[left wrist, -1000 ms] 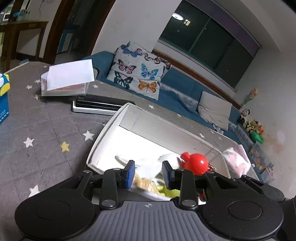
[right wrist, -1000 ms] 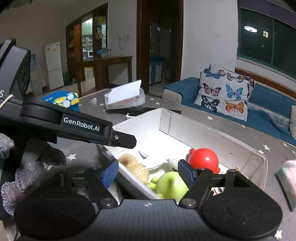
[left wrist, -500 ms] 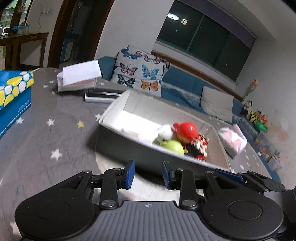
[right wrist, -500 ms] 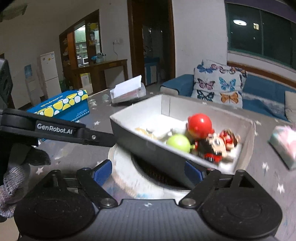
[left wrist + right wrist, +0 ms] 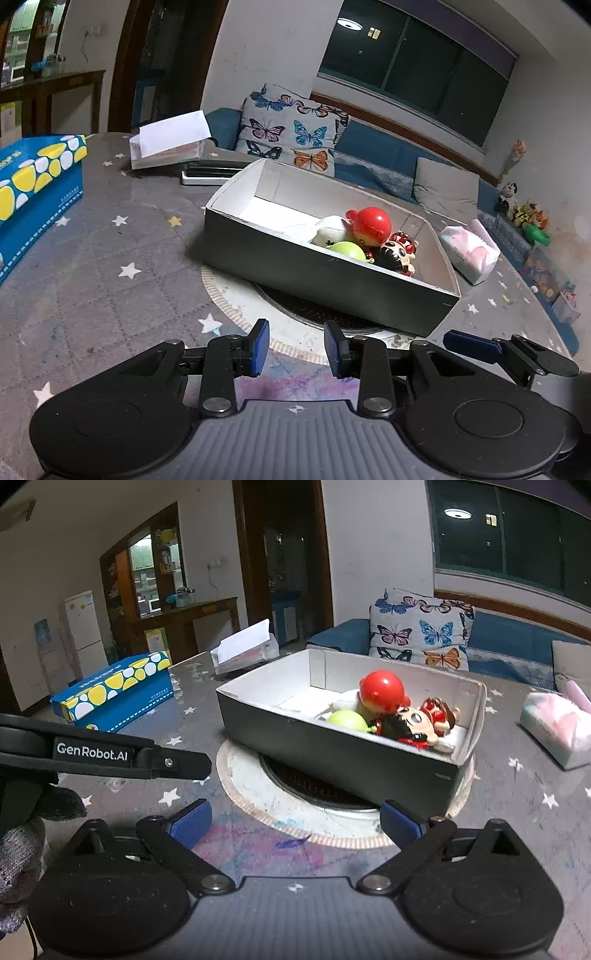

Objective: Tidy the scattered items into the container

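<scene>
table (image 5: 110,258): grey, star-printed | box (image 5: 314,269): mid-table, over round grate, long axis near-right to far-left; toys (image 5: 402,716) heaped at its right end | right gripper (image 5: 295,821): just opened wide, empty | left gripper (image 5: 295,349): narrow gap, empty, reads "GenRobot.AI"

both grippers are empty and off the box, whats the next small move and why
Probably draw both back and stop: the toys, red figure and green ball included, already lie inside the box, and no toy shows loose on the table.
</scene>
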